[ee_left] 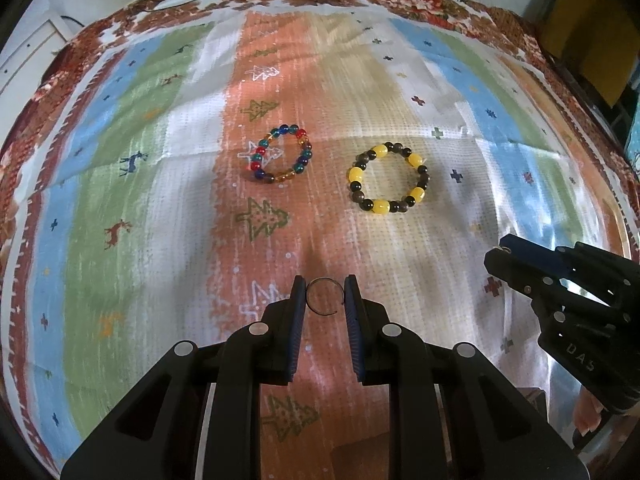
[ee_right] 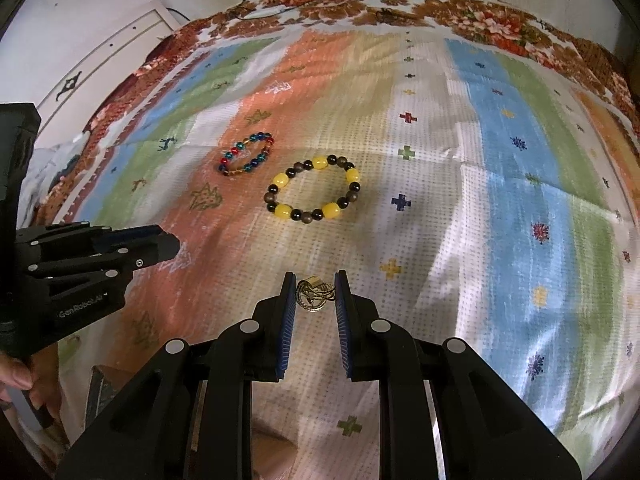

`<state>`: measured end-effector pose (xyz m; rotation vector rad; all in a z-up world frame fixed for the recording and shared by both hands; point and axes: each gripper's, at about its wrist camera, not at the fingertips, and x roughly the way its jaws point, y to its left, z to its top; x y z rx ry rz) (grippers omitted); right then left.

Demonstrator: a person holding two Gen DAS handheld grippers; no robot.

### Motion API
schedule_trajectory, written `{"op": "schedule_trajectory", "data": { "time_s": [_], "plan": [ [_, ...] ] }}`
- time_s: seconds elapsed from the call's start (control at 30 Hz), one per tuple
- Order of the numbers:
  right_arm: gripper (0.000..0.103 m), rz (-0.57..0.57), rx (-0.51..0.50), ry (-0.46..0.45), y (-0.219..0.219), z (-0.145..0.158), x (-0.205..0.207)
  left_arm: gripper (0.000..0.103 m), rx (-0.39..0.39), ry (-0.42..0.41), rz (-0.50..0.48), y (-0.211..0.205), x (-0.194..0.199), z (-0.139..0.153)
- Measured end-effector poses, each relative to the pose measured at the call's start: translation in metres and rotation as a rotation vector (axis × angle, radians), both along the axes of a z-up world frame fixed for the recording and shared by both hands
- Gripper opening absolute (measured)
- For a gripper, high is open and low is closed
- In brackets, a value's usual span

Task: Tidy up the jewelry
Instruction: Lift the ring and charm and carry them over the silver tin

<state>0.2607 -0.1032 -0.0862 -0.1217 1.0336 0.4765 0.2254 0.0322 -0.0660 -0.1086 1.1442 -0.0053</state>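
Note:
In the left wrist view my left gripper (ee_left: pixel 325 295) is shut on a thin dark wire ring (ee_left: pixel 325 296), held above the striped cloth (ee_left: pixel 120 152). My right gripper (ee_right: pixel 316 294) is shut on a small gold-coloured tangled piece of jewelry (ee_right: pixel 313 295), also lifted off the cloth. A bracelet of multicoloured glass beads (ee_left: pixel 281 157) (ee_right: pixel 247 155) lies flat on the orange stripe. Beside it to the right lies a bracelet of yellow and dark beads (ee_left: pixel 387 179) (ee_right: pixel 313 187). The right gripper (ee_left: pixel 504 254) shows at the right edge of the left wrist view; the left gripper (ee_right: pixel 170 246) shows at the left of the right wrist view.
The striped cloth with small tree, deer and cross motifs (ee_right: pixel 500 152) covers a floral bedspread (ee_right: pixel 480 20). A white wall panel (ee_right: pixel 100 60) stands at the back left. A person's fingers (ee_right: pixel 16 376) hold the left tool at the lower left.

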Motion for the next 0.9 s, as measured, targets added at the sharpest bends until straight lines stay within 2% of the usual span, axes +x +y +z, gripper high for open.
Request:
{"op": "schedule_trajectory", "data": {
  "time_s": [0.33, 0.47, 0.9],
  "plan": [
    [0.02, 0.015, -0.019, -0.054, -0.001, 0.008, -0.021, 0.019, 0.005, -0.038, 0.009, -0.003, -0.022, 0.009],
    [0.02, 0.032, -0.015, -0.085, 0.002, 0.015, -0.03, 0.019, 0.054, -0.076, -0.003, -0.01, -0.03, 0.015],
    [0.02, 0.038, 0.006, -0.129, -0.004, 0.025, -0.052, 0.019, 0.044, -0.115, -0.029, -0.021, -0.052, 0.025]
  ]
}}
